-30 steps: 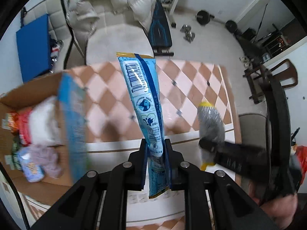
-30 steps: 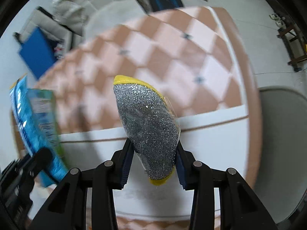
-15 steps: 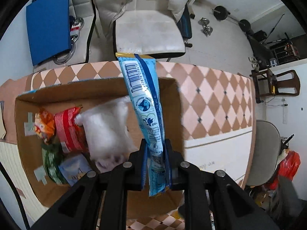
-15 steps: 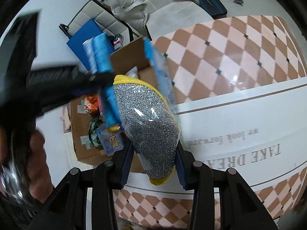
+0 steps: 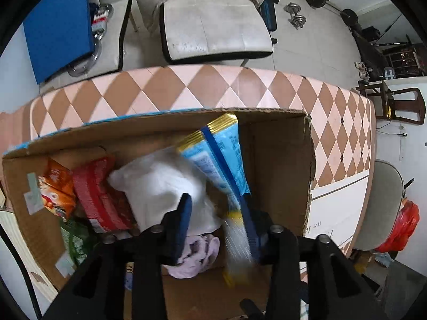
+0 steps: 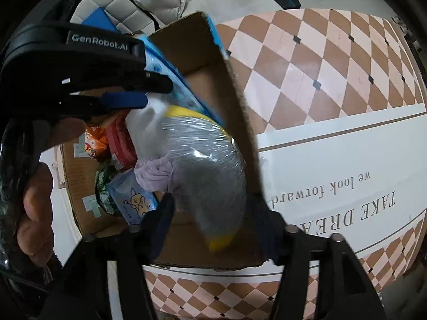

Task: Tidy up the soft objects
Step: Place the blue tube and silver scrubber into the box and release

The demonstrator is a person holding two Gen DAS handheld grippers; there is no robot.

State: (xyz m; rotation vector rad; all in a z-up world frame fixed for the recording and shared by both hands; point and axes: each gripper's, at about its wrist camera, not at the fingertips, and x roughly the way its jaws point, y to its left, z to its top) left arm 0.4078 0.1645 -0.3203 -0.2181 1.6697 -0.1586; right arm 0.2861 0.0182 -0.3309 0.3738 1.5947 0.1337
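Your left gripper (image 5: 217,213) stood w/ jaws spread wide over the cardboard box (image 5: 283,144), clamping nothing. The blue snack packet (image 5: 221,154) lay tilted inside the box, its gold-edged top toward the far wall and its lower end beside the right finger; motion blur made it impossible to tell whether packet and finger touched.

Your right gripper (image 6: 213,213) was also spread wide. The silver scouring sponge (image 6: 210,170), yellow-edged and in clear wrap, sat between the fingers over the box interior. It was heavily blurred, so contact w/ either pad couldn't be confirmed.

Box contents, left wrist view: white fluffy bundle (image 5: 160,181) mid-box, red packet (image 5: 98,192) and orange packet (image 5: 56,189) to its left, green packet (image 5: 76,242) partly cut off behind gripper hardware, lilac cloth (image 5: 197,253) half hidden by the left finger. Right wrist view added a small blue pouch w/ cartoon dog (image 6: 133,197).

Box rested on the checkered tablecloth (image 6: 307,61). Your left hand (image 6: 34,213) and its gripper body blocked much of the right view's left side.
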